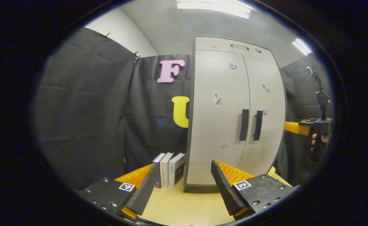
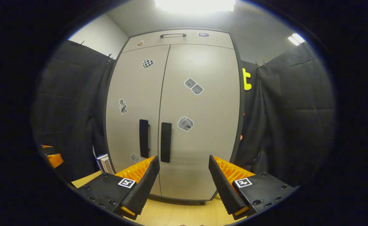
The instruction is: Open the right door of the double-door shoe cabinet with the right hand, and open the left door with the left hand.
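The pale grey shoe cabinet (image 2: 171, 110) stands on the table with both doors closed. In the right gripper view its right door handle (image 2: 166, 142) and left door handle (image 2: 144, 138) are dark vertical bars side by side at the centre seam. My right gripper (image 2: 184, 171) is open in front of the right door, a little right of its handle, holding nothing. In the left gripper view the cabinet (image 1: 231, 110) sits to the right, with left handle (image 1: 244, 124) and right handle (image 1: 258, 125). My left gripper (image 1: 184, 175) is open and empty, set back near the cabinet's left corner.
Three upright books (image 1: 169, 169) stand on the wooden table (image 1: 184, 207) just left of the cabinet. The right gripper (image 1: 315, 127) and the hand holding it show at the far right of the left gripper view. A top drawer handle (image 2: 173, 34) crowns the cabinet.
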A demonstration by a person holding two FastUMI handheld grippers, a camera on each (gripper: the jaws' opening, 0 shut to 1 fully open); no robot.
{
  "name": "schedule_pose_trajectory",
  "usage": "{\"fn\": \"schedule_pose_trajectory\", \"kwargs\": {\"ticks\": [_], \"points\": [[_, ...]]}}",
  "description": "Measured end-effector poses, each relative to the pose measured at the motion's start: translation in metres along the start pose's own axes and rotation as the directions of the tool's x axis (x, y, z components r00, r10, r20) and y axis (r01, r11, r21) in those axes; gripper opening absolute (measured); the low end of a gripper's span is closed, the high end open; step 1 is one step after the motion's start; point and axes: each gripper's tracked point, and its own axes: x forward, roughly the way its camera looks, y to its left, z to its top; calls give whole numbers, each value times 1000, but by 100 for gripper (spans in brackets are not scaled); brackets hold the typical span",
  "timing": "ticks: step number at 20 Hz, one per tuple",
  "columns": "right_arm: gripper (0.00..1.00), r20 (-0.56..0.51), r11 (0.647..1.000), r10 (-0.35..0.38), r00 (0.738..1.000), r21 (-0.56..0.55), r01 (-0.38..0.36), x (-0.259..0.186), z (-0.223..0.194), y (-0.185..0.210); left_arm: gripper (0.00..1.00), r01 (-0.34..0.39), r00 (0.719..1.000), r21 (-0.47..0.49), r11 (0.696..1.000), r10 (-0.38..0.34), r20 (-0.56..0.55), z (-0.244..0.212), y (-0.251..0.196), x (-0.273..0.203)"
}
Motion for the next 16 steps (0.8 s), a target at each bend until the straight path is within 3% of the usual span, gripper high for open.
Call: {"fn": "schedule_pose_trajectory", "kwargs": {"ticks": [2,4,8,16], "points": [[100,17,1000,14,1000,21,-14,13,12,12,97,15,1000,-19,1000,-15,-1,-6,4,-2],[96,36,998,22,999,55,-24,28,26,20,99,18,1000,-39,999,-18,-12,-16,11,-1],[98,86,998,0,996,57,-5,59,47,28,97,-22,999,-18,1000,22,-25,-28,32,1],[96,6,993,-46,999,112,45,121,27,23,98,-15,999,-61,998,12,-50,-42,39,10]]}}
